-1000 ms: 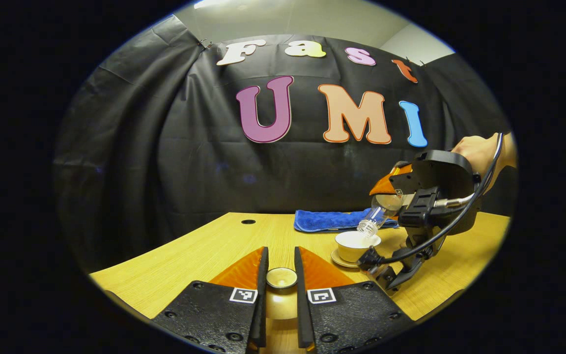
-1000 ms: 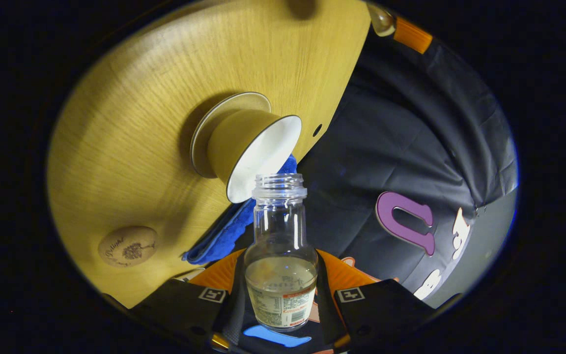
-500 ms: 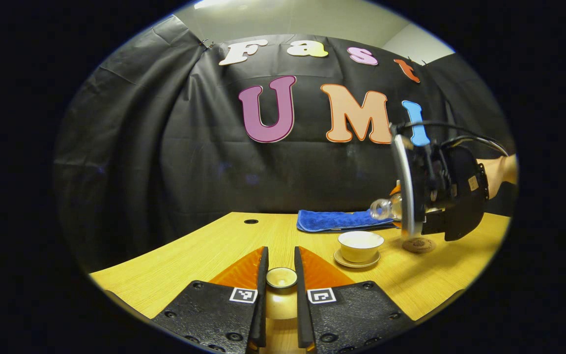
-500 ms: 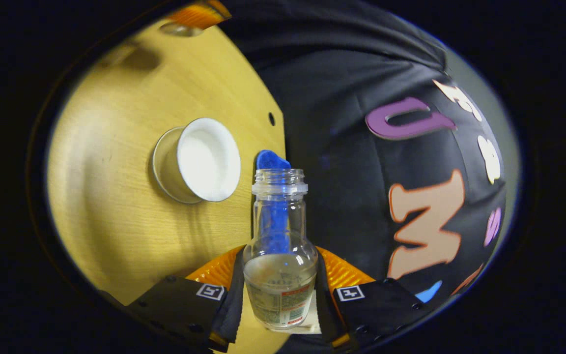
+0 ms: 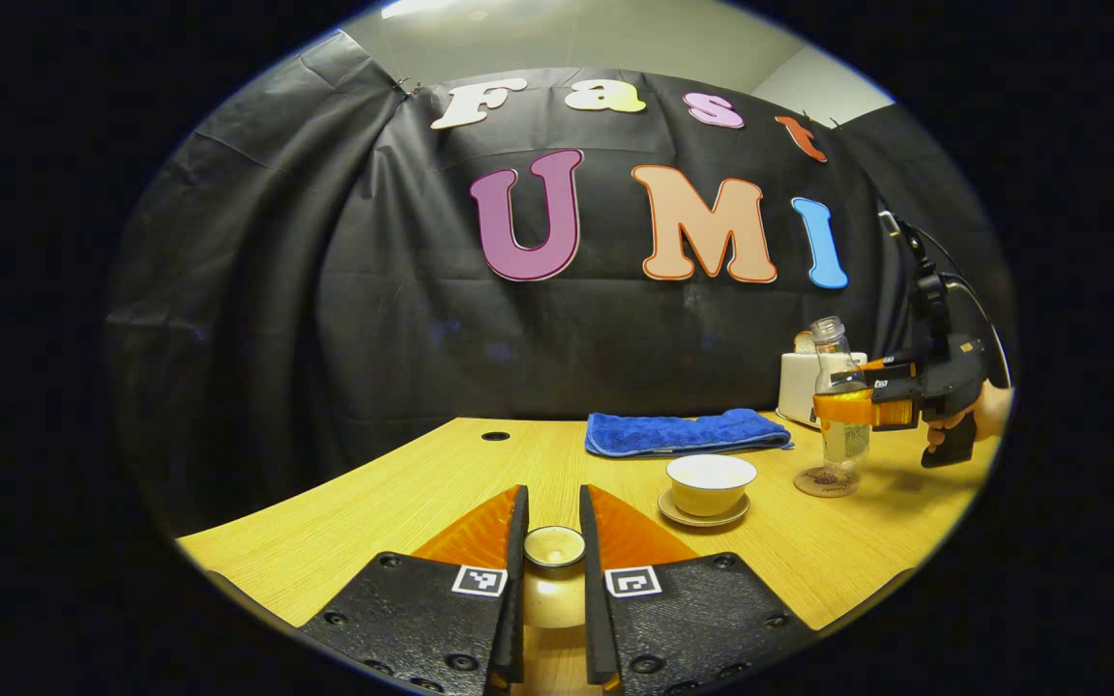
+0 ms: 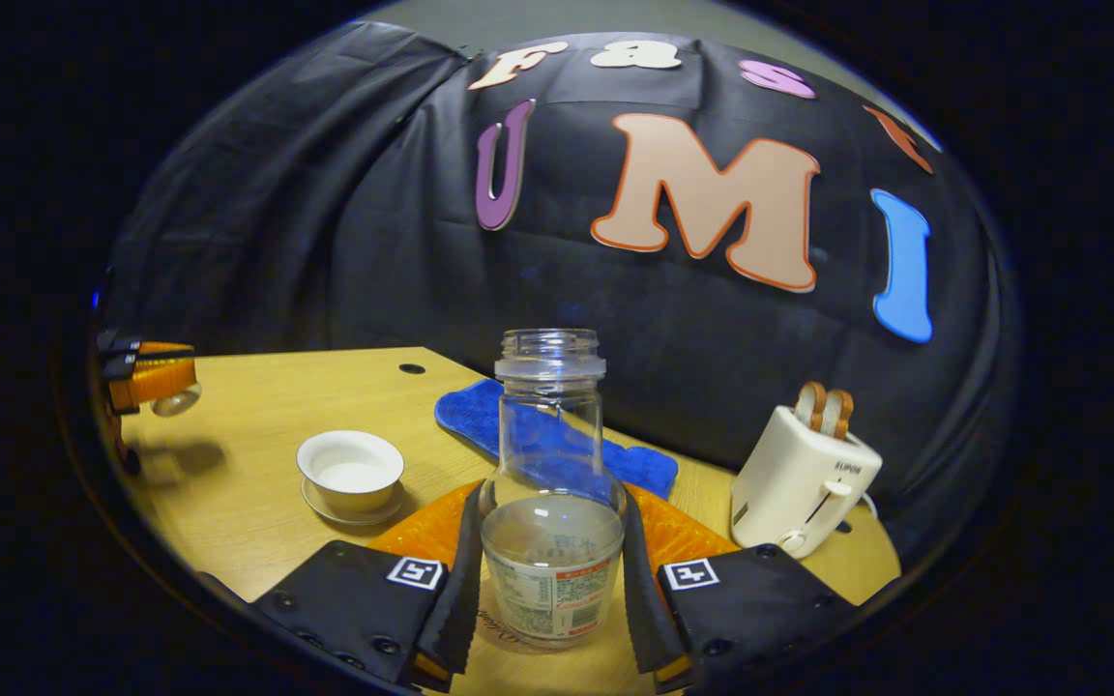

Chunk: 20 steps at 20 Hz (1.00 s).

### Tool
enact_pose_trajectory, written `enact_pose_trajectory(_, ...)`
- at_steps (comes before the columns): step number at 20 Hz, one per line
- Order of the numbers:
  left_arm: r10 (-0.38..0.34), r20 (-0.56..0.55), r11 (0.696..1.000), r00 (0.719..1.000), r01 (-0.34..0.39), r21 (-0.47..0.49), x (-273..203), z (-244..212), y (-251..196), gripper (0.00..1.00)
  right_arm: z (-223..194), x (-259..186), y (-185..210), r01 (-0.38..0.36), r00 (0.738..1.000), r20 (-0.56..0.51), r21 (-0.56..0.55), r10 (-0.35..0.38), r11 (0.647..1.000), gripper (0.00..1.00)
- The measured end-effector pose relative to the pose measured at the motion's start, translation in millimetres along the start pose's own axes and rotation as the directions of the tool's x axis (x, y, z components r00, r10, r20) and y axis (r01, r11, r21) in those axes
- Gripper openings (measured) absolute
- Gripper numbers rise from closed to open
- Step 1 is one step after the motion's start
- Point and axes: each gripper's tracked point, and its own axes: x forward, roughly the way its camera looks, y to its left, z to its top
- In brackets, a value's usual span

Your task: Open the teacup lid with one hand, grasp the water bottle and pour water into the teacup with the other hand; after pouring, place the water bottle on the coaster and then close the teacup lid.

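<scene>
My left gripper (image 5: 552, 522) is shut on the small round teacup lid (image 5: 554, 547), held low over the near table edge. The open white teacup (image 5: 711, 480) sits on its saucer (image 5: 702, 513) mid-table, seen again as the teacup (image 6: 351, 469). To its right the clear water bottle (image 5: 842, 416) stands upright on the round coaster (image 5: 826, 481); whether its base rests on it I cannot tell. My right gripper (image 6: 550, 503) is shut on the bottle (image 6: 552, 541), with a little water in the bottom. The left gripper (image 6: 151, 382) shows at the far left.
A folded blue towel (image 5: 683, 432) lies behind the cup by the wall. A white toaster (image 6: 804, 478) with bread slices stands at the right rear, close behind the bottle. A cable hole (image 5: 495, 436) sits in the wooden table (image 5: 402, 503).
The right gripper swung the bottle from tilted over the teacup to upright and carried it right onto the coaster. The left gripper and lid have not moved.
</scene>
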Motion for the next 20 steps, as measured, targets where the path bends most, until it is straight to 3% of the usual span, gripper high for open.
enact_pose_trajectory(3, 0.004, 0.000, 1.000, 1.000, -0.004, 0.000, 0, 0, 0, 0.22, -5, 2, -1, 0.014, 0.999, 0.040, 0.124, -0.020, 0.992, 0.70)
enact_pose_trajectory(4, 0.004, -0.001, 1.000, 1.000, -0.004, -0.001, 0, 0, 0, 0.22, -5, 3, 0, 0.017, 0.999, 0.047, 0.147, -0.024, 0.989, 0.65)
enact_pose_trajectory(6, 0.004, -0.001, 1.000, 1.000, -0.004, -0.001, 0, 0, 0, 0.22, -6, 3, 3, 0.004, 0.998, 0.063, 0.178, -0.016, 0.984, 0.66)
enact_pose_trajectory(10, 0.004, -0.001, 1.000, 1.000, -0.004, -0.002, 0, 0, 1, 0.22, -8, 6, -2, 0.025, 0.995, 0.095, 0.170, -0.042, 0.985, 0.69)
enact_pose_trajectory(12, 0.004, -0.001, 1.000, 1.000, -0.004, -0.002, 0, 0, 1, 0.22, -7, 4, -3, 0.032, 0.993, 0.106, 0.177, -0.051, 0.984, 0.65)
enact_pose_trajectory(16, 0.004, -0.001, 1.000, 1.000, -0.004, -0.002, 0, 1, 1, 0.22, -4, 5, -7, 0.059, 0.981, 0.171, 0.207, -0.095, 0.977, 0.72)
enact_pose_trajectory(20, 0.008, -0.002, 1.000, 1.000, -0.008, -0.002, 0, 0, 2, 0.22, -10, 3, -9, 0.079, 0.983, 0.144, 0.208, -0.111, 0.975, 0.75)
